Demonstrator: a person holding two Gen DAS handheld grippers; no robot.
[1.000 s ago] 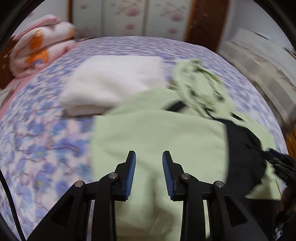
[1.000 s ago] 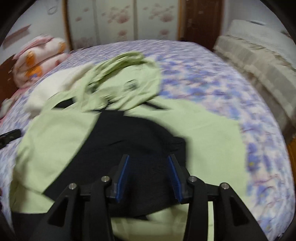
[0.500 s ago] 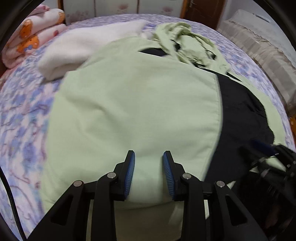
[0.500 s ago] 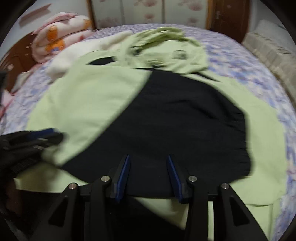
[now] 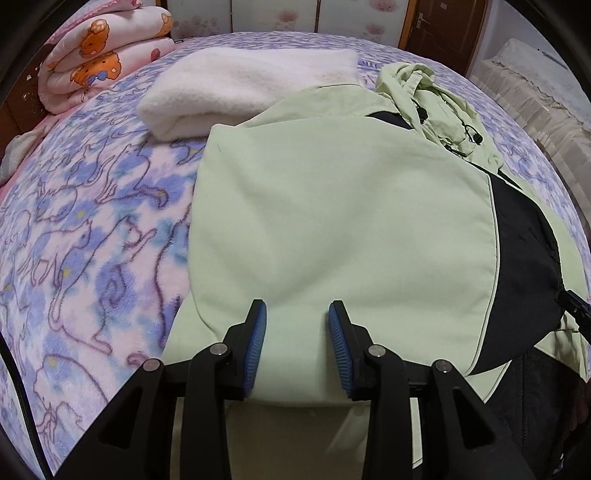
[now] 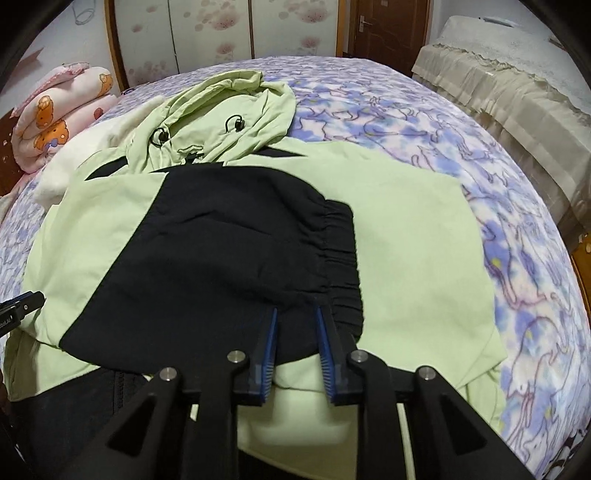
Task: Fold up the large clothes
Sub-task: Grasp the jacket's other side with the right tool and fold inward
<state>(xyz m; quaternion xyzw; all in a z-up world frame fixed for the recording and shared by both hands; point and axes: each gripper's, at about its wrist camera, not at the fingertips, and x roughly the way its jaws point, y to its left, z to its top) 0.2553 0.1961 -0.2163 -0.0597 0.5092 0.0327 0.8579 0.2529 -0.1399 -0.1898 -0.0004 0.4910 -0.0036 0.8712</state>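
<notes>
Bed w/ floral blanket (image 6: 424,110); wardrobe doors (image 6: 210,33); brown door (image 6: 384,26); covered sofa (image 6: 517,92).

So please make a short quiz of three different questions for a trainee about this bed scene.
1. True or false: the hood of the green jacket lies at the side far from the grippers.
2. What colour is the sleeve folded across the jacket? A red, B black, C white.
3. Fill in: the folded white blanket lies on the ___.

Key: 1 true; 2 B; 3 bed.
</notes>
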